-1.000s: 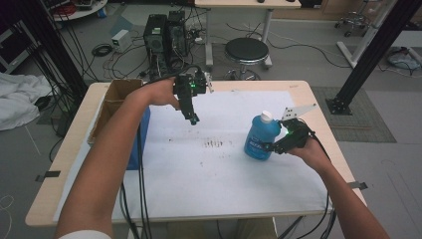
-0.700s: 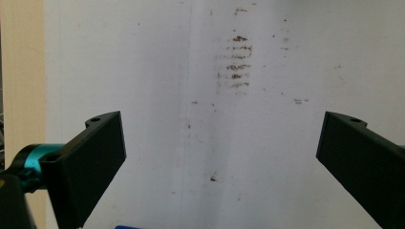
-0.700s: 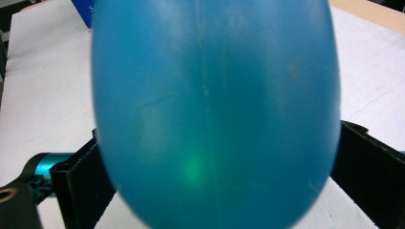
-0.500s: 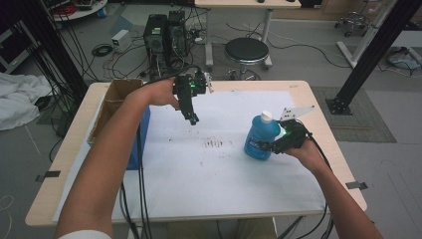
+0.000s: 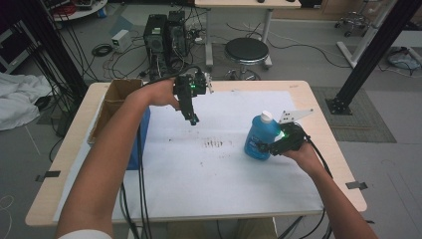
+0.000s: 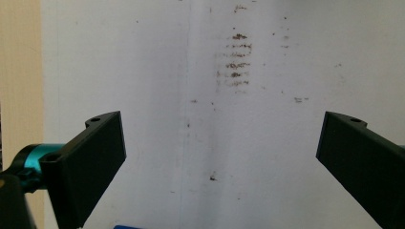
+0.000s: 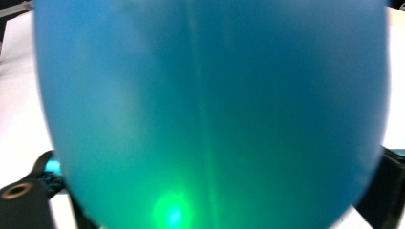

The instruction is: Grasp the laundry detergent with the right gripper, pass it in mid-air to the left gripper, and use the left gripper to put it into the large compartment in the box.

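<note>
**Right tool closing on the blue bottle, left tool held wide above the sheet**

My right tool (image 5: 266,147) sits at the blue bottle (image 5: 260,139), low on its body, with a jaw on either side of it. Its jaws have just been closing, and the bottle is between them. In the right gripper view the bottle's blue wall (image 7: 210,109) swells right up to the lens, a faint seam running down its middle and a green glow reflected near the bottom; my black jaws peek out at the lower corners, tight beside its flanks. I cannot tell whether the pads already press on it. My right hand (image 5: 301,154) lies low over the counter, the forearm coming in from the bottom right, and the grey plate (image 5: 294,115) on the tool tilts up behind the bottle.

My left tool (image 5: 193,119) hangs in the air, pointing down at the white sheet (image 5: 199,184), jaws spread wide with nothing between them; in the left gripper view the two black jaws stand far apart over the paper. My left hand (image 5: 161,93) grips the tool body from the side, the arm stretched long from the lower left.

The bottle stands upright on the right part of the sheet, white cap (image 5: 266,117) on top. I can read no label or writing on it. A patch of dark smudges (image 5: 215,144) marks the sheet between the two tools. A cardboard box (image 5: 115,97) sits at the left edge of the counter (image 5: 318,107).
</note>
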### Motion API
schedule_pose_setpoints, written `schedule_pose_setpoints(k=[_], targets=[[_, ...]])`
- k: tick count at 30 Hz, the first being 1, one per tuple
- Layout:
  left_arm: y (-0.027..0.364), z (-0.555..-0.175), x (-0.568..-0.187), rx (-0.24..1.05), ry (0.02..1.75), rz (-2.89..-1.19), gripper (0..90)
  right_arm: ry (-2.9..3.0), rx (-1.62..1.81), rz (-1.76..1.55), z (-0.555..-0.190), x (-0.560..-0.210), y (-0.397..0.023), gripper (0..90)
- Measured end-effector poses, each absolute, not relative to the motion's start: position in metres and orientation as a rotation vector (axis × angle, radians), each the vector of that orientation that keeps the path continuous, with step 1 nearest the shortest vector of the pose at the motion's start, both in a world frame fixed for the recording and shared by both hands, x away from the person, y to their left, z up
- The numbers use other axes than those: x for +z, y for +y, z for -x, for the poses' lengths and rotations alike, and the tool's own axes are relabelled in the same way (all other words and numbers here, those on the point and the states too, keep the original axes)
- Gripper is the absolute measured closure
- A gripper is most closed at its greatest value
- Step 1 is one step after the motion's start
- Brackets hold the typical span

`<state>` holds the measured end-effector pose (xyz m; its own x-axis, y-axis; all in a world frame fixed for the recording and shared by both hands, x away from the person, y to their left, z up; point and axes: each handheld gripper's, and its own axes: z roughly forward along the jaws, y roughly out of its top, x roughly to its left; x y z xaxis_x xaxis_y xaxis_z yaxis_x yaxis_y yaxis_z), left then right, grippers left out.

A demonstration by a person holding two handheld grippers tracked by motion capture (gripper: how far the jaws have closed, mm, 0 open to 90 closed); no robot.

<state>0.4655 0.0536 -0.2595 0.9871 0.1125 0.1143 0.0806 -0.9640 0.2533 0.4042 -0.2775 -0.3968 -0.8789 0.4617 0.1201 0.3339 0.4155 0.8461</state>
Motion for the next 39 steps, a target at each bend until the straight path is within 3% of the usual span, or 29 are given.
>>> schedule_pose_setpoints(k=[13,15,21,39], targets=[[0.0542,-0.4651,-0.2603,0.189,0.139,-2.878,2.7,2.508,1.489,-0.707,-0.4032,-0.3978,-0.2770,16.2],[0.0543,-0.4650,-0.2602,0.189,0.139,-2.881,2.8,2.501,1.500,-0.694,-0.4029,-0.3984,-0.2774,22.6],[0.0543,-0.4646,-0.2604,0.189,0.141,-2.882,2.8,2.493,1.507,-0.676,-0.4020,-0.3990,-0.2769,27.5],[0.0526,-0.4647,-0.2617,0.185,0.135,-2.882,2.7,2.476,1.491,-0.666,-0.4017,-0.3987,-0.2785,36.5]])
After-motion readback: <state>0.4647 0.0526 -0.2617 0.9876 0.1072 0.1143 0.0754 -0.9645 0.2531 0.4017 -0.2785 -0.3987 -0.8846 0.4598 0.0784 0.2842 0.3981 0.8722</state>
